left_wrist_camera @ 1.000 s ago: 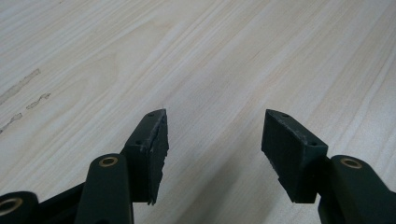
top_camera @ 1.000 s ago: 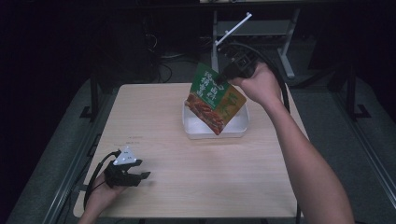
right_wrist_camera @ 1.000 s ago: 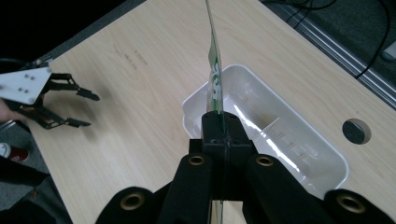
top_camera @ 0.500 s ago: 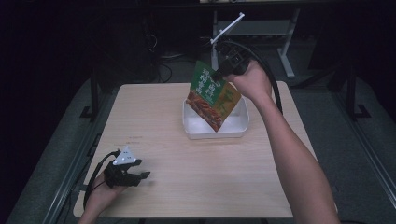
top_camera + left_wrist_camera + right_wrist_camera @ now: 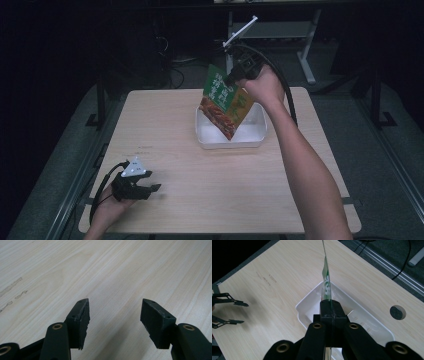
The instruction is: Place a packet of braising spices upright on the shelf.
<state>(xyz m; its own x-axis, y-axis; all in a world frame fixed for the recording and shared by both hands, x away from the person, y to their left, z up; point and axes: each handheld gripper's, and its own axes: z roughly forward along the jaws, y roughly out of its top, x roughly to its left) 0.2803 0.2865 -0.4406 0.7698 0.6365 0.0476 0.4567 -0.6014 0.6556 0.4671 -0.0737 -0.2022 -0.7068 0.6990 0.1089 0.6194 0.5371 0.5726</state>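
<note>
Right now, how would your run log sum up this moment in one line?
right gripper: shut on food packet, held above white tray | left gripper: open, low over table, near corner

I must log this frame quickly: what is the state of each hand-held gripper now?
Left hand-held gripper: open, empty, low over the pale wooden table.
Right hand-held gripper: closed on the flat green printed food packet.
</note>
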